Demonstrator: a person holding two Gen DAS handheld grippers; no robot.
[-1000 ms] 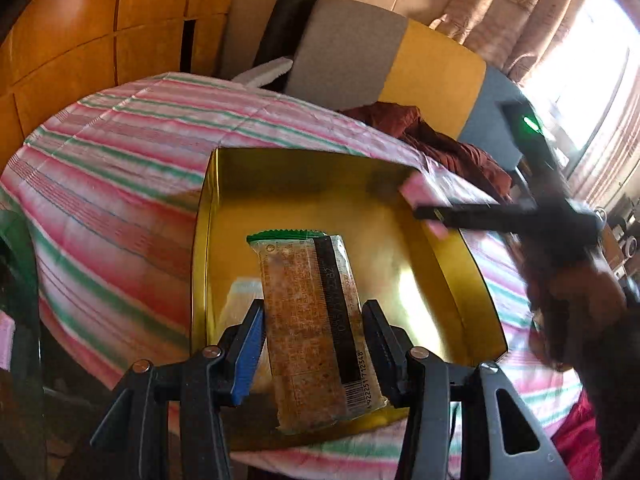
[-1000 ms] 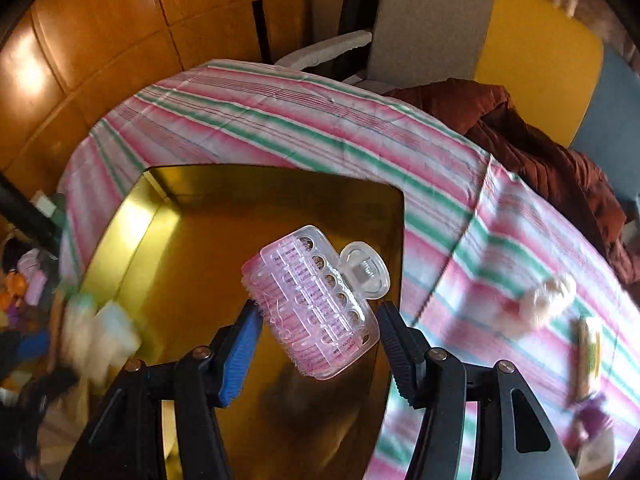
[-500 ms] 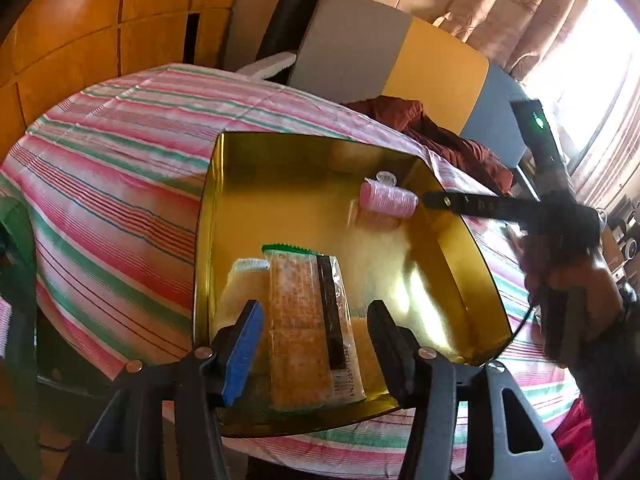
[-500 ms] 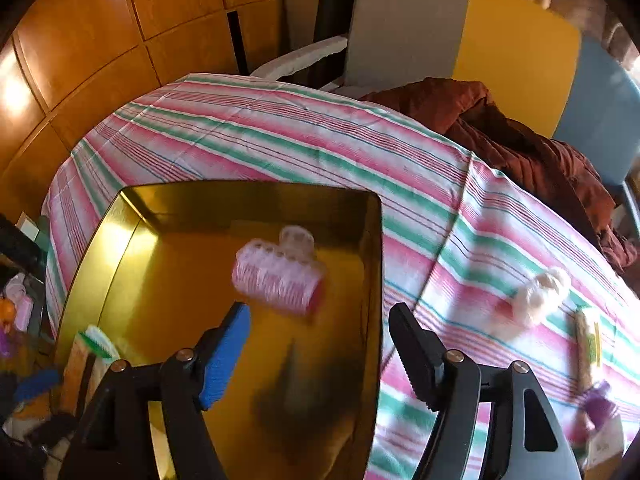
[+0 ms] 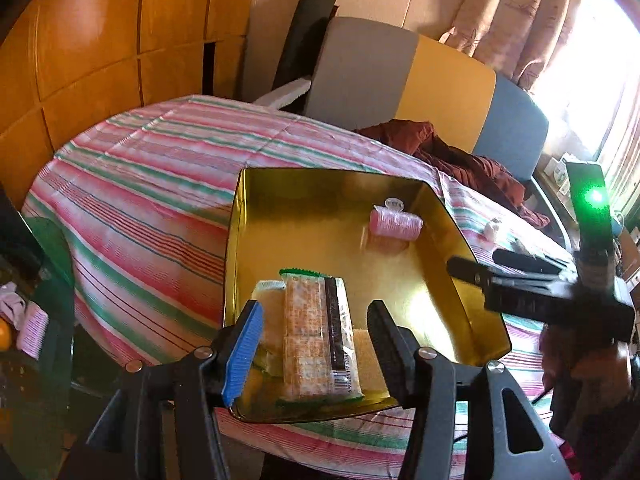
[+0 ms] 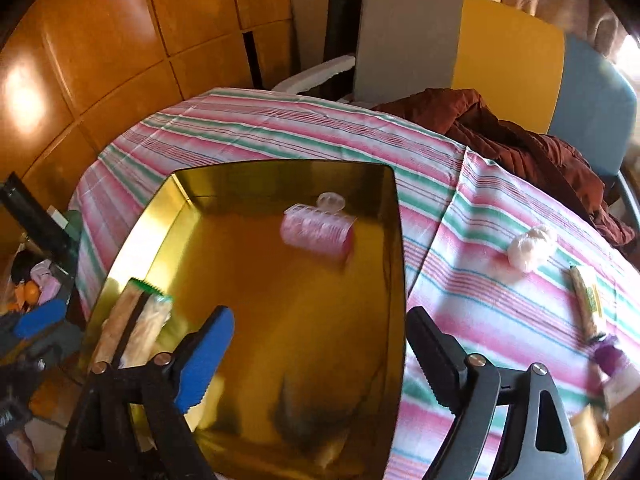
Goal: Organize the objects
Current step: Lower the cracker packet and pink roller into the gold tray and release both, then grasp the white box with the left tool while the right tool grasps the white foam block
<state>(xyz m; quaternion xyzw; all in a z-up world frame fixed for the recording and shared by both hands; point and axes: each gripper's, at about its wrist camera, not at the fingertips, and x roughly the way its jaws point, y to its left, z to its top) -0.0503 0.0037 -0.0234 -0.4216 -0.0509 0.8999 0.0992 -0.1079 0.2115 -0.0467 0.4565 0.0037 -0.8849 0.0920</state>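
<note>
Both grippers empty over the gold tray (image 5: pixel 234 240), items inside.
Pink hair roller (image 5: pixel 395 222) lies near the tray's far right corner; cracker pack (image 5: pixel 318 330) lies at its near edge. Left gripper (image 5: pixel 314 350) fingers apart around the pack, not pressing; right gripper (image 6: pixel 318 354) jaws opening, nothing between.

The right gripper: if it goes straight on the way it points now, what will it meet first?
Probably the bare gold floor of the tray. The right gripper, its jaws opening with nothing between them, points there; the pink hair roller lies farther on.
</note>
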